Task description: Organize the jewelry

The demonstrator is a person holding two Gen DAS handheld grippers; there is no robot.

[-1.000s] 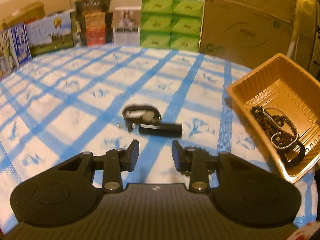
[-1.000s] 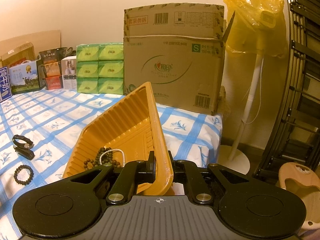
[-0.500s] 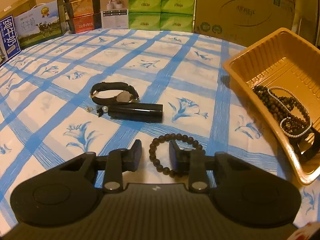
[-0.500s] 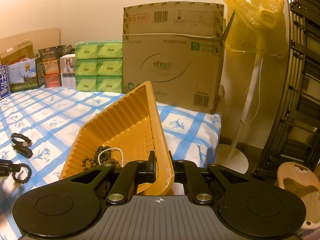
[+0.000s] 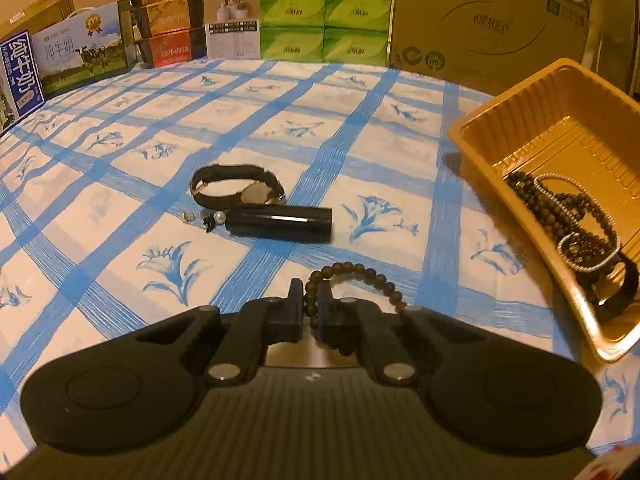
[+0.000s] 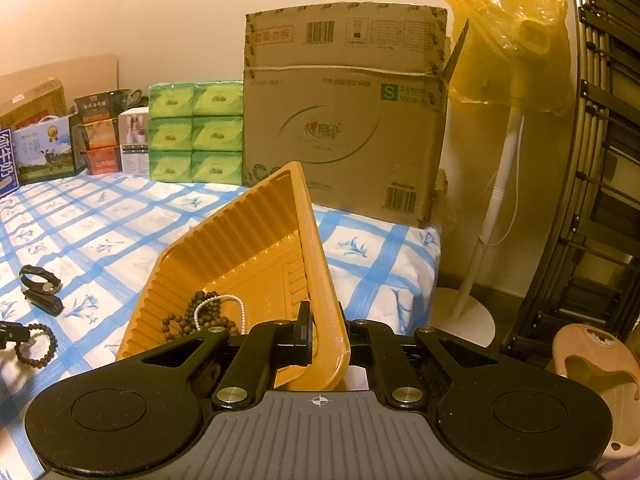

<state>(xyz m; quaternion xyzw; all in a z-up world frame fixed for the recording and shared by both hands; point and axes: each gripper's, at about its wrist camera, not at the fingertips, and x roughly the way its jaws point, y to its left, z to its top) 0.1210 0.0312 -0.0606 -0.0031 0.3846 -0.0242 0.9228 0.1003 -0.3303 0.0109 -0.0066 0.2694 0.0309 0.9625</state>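
We have the left claw point(image 5: 310, 304) just closed on the bead bracelet point(image 5: 360, 276), light and floppy; our right claw point(image 6: 326, 334) pinches the tray point(image 6: 240, 248) rim.

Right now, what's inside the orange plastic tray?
Inside the orange plastic tray: dark wooden bead strands, a white pearl strand and a black band, piled together. Whatever lies beneath the pile is hidden.

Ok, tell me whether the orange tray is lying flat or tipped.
Tipped. The right tool clamps the near rim of the orange tray, and its far corner stands raised off the checked cloth. The beads lie at its low end.
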